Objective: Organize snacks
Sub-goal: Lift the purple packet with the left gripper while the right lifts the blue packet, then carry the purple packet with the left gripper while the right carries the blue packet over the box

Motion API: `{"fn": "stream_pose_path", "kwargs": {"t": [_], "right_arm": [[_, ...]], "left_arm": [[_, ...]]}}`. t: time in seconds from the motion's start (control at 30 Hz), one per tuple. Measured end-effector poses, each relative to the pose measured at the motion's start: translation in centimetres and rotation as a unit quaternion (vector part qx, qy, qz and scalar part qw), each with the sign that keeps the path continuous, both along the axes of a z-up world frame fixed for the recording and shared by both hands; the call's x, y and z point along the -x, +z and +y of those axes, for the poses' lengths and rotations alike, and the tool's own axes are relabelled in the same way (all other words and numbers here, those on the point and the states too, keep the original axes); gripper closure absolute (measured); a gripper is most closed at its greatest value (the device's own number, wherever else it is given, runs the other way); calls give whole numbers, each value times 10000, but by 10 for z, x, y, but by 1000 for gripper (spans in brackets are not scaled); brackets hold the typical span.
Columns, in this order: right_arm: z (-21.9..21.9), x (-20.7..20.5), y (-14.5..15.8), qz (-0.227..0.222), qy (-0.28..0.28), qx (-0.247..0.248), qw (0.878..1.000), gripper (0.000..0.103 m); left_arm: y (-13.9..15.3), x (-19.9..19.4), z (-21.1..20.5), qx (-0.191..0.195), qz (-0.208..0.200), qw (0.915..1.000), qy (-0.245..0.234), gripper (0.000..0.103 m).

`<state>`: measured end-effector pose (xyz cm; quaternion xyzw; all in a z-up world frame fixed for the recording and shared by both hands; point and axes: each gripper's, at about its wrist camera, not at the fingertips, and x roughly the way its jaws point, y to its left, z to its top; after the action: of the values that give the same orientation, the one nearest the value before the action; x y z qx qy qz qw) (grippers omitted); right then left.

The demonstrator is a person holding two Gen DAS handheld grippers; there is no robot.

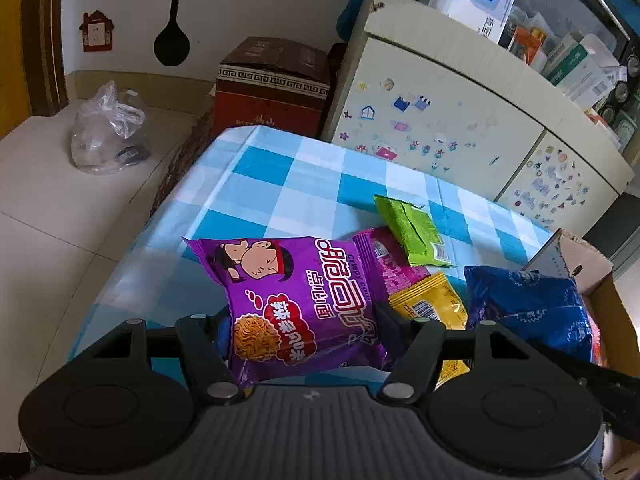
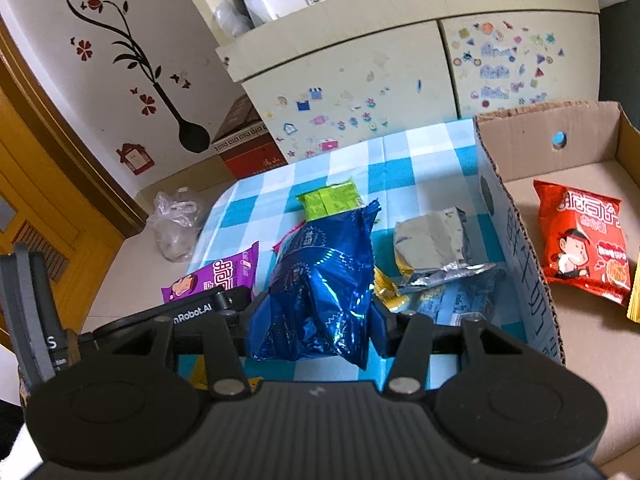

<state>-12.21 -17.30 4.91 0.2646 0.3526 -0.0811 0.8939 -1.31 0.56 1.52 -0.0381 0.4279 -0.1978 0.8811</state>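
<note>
My left gripper (image 1: pixel 304 320) is shut on a purple crispy-noodle packet (image 1: pixel 296 304) and holds it above the blue-checked table (image 1: pixel 256 176). My right gripper (image 2: pixel 314 320) is shut on a shiny blue snack bag (image 2: pixel 324 276), also lifted; that bag shows in the left wrist view (image 1: pixel 528 312). A green packet (image 1: pixel 412 228), a magenta packet (image 1: pixel 384 264) and a yellow packet (image 1: pixel 428 304) lie on the table. The cardboard box (image 2: pixel 516 240) at the right holds a red noodle packet (image 2: pixel 584 244). A silver packet (image 2: pixel 436 244) lies beside the box.
A cream cabinet (image 2: pixel 360 80) with stickers stands behind the table. A brown-red carton (image 1: pixel 272 88) and a clear plastic bag (image 1: pixel 104 132) sit on the floor at the left. A wooden door (image 2: pixel 36 200) is at the far left.
</note>
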Motion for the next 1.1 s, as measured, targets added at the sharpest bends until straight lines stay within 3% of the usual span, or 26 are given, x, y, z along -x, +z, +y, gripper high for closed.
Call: {"fn": "stream_pose_path", "kwargs": {"t": [0.43,1.1], "right_arm": [[1,13,18,-178,-40,89,9998,52],[-44,64,62,-672,-728,-5,9951,52]], "left_arm": [[21,31,6,64,-35,10000,-37,31],[69,85,-29,-33,-568,9963,-652,31]]}}
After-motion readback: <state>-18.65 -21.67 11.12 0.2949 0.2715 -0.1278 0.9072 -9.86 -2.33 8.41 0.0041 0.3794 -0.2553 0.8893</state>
